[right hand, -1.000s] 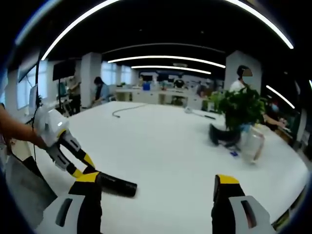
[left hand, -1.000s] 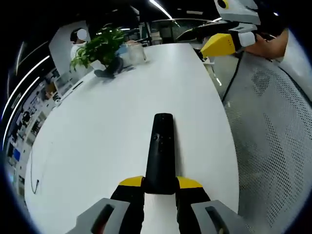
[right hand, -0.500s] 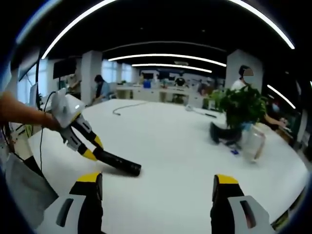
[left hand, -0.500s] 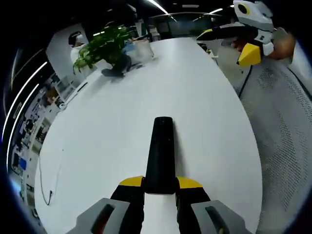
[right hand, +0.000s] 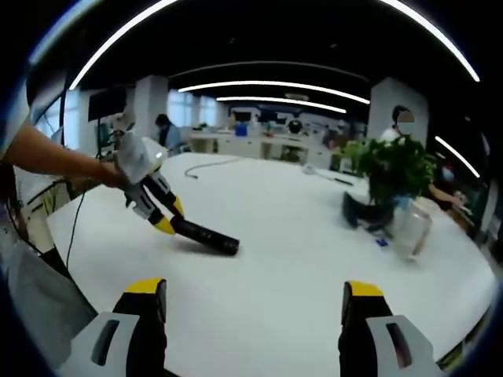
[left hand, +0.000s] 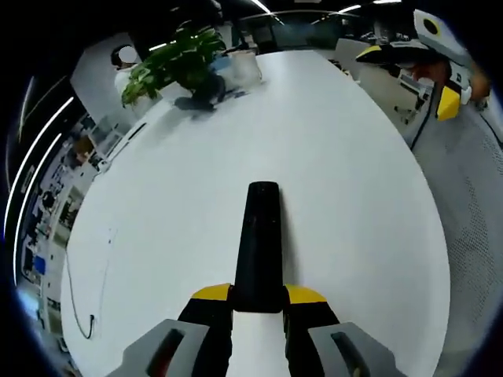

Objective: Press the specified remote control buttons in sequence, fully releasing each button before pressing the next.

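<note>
A long black remote control [left hand: 259, 236] sticks forward from my left gripper [left hand: 258, 297], which is shut on its near end. In the right gripper view the same left gripper [right hand: 153, 206], held by a person's hand, slants down over the white table [right hand: 283, 259] with the remote [right hand: 206, 236] close above the table top. My right gripper [right hand: 253, 310] stands open with nothing between its yellow-tipped fingers [right hand: 148, 289], well apart from the remote. From the left gripper view, the right gripper [left hand: 440, 55] hangs at the far right beyond the table edge.
A potted green plant [right hand: 393, 173] and a clear container [right hand: 413, 232] stand at the table's far side, also in the left gripper view as plant [left hand: 177, 63] and container [left hand: 245, 67]. A thin cable [left hand: 78, 306] lies near one table edge. Office desks and people fill the background.
The left gripper has carried the remote further in over the table, up and to the right in the right gripper view. The right gripper stays open.
</note>
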Demonstrator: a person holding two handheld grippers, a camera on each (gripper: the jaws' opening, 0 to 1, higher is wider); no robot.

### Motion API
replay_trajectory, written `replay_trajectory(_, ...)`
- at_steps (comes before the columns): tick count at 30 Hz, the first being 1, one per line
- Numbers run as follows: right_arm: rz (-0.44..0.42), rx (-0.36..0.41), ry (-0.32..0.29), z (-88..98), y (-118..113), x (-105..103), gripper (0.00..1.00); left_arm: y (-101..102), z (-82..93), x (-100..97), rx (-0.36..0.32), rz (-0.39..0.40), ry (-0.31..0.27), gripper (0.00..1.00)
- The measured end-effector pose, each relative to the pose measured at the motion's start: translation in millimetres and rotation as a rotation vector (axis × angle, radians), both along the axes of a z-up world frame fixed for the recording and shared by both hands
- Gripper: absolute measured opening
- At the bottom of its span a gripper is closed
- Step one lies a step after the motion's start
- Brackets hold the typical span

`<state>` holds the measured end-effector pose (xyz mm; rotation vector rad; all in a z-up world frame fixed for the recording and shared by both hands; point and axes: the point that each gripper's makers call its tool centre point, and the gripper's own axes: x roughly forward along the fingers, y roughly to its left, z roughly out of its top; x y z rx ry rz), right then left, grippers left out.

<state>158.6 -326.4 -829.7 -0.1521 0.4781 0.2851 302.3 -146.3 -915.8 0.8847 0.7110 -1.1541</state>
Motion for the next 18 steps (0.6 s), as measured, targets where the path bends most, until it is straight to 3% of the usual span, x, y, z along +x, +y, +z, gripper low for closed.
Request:
replay_trajectory(12, 0.023, 0.014, 0.002, 0.5, 5, -1, 0.91, 12, -12.7, 38.8, 0.126, -0.012, 0.015, 0.23)
replay_trajectory(18, 0.01, 0.026, 0.001, 1.2, 3, 0, 0.92, 11, -12.5, 55.0, 0.165, -0.025, 0.058, 0.23)
